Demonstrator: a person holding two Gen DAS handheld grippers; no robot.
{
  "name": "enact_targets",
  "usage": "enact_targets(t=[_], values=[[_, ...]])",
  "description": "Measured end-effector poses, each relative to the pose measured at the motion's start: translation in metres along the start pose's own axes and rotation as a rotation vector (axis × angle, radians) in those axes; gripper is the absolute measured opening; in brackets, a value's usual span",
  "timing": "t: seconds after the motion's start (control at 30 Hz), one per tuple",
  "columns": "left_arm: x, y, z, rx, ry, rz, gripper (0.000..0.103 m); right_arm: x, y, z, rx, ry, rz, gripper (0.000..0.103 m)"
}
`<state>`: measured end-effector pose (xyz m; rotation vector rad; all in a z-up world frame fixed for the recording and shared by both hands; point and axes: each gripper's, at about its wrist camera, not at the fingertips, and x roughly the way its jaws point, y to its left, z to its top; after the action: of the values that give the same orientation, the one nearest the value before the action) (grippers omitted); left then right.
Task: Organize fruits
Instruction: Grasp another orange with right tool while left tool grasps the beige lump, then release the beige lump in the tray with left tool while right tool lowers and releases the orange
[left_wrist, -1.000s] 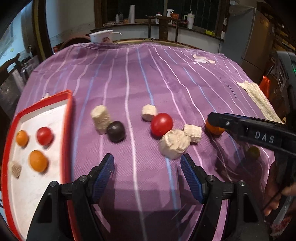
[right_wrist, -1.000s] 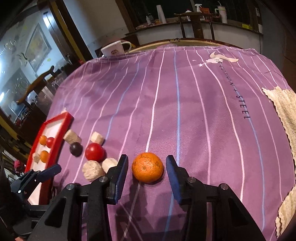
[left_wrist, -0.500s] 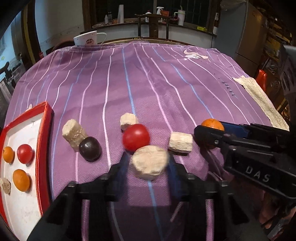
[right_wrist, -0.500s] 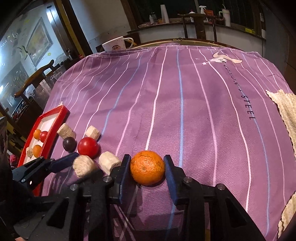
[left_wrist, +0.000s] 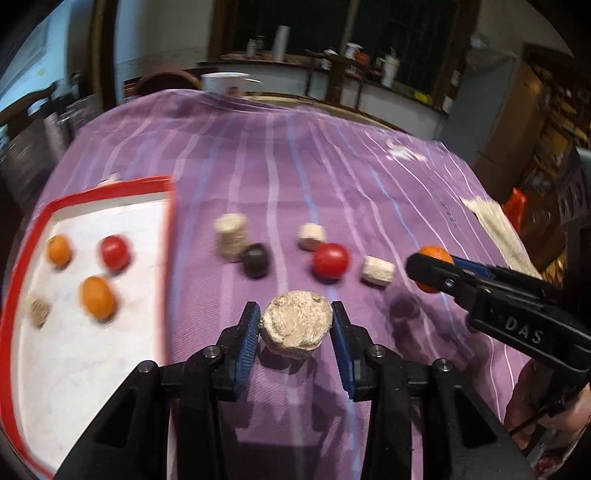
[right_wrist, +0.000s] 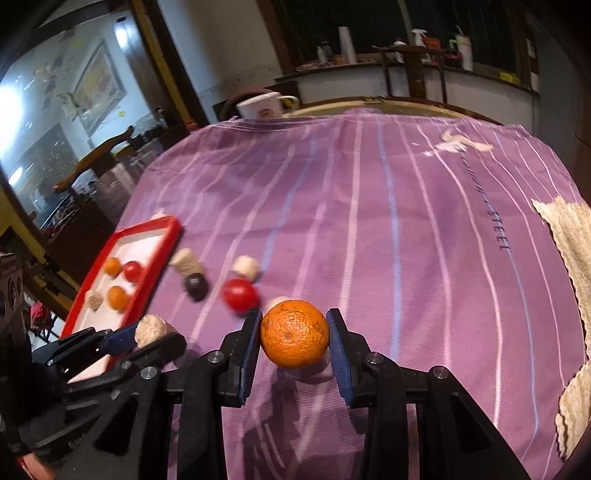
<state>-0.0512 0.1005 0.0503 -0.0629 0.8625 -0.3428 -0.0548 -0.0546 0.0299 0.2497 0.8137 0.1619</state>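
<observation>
The left claw (left_wrist: 295, 328) grips a beige lump (left_wrist: 295, 325); the right claw (right_wrist: 293, 334) clamps an orange (right_wrist: 294, 333), both lifted just above the purple-clothed counter (right_wrist: 369, 221). The red-rimmed tray (left_wrist: 110, 192) holds four pieces. A red fruit (left_wrist: 330, 259), a dark one (left_wrist: 254, 259) and three beige chunks remain loose, so the task looks roughly half done.

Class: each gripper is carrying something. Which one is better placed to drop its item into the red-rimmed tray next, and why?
Left. The left gripper, holding the beige round cork-like lump, sits right beside the red-rimmed white tray. The right gripper, holding the orange mandarin, is farther away, beyond the loose fruit.
</observation>
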Motion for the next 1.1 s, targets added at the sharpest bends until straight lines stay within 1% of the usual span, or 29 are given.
enact_targets(t=[0.13,0.27,0.33,0.4,0.47,0.53,0.63,0.73,0.9,1.0,1.1], values=[[-0.029,0.044,-0.005,-0.088,-0.041,0.053,0.037,-0.004,0.035,-0.001,-0.051,-0.006,0.048,0.039],[-0.052,0.1,-0.01,-0.193,-0.087,0.162,0.038,0.001,0.08,0.0,-0.12,0.003,0.108,0.039],[-0.058,0.124,-0.014,-0.236,-0.098,0.209,0.038,0.008,0.107,-0.001,-0.162,0.013,0.139,0.039],[-0.061,0.146,-0.019,-0.271,-0.1,0.24,0.037,0.015,0.129,-0.002,-0.196,0.027,0.164,0.039],[-0.062,0.162,-0.022,-0.299,-0.097,0.266,0.037,0.027,0.155,-0.003,-0.239,0.043,0.189,0.039],[-0.062,0.17,-0.024,-0.302,-0.097,0.288,0.037,0.037,0.176,-0.006,-0.285,0.055,0.199,0.039],[-0.058,0.178,-0.024,-0.301,-0.09,0.293,0.037,0.058,0.204,-0.01,-0.344,0.076,0.204,0.039],[-0.051,0.184,-0.026,-0.309,-0.074,0.292,0.037,0.074,0.218,-0.014,-0.383,0.098,0.193,0.039],[-0.043,0.197,-0.029,-0.341,-0.058,0.278,0.037,0.095,0.224,-0.017,-0.396,0.139,0.189,0.039],[-0.045,0.201,-0.031,-0.352,-0.068,0.263,0.038,0.103,0.227,-0.019,-0.404,0.151,0.181,0.039],[-0.048,0.202,-0.03,-0.36,-0.081,0.25,0.042,0.106,0.23,-0.02,-0.404,0.152,0.185,0.04]])
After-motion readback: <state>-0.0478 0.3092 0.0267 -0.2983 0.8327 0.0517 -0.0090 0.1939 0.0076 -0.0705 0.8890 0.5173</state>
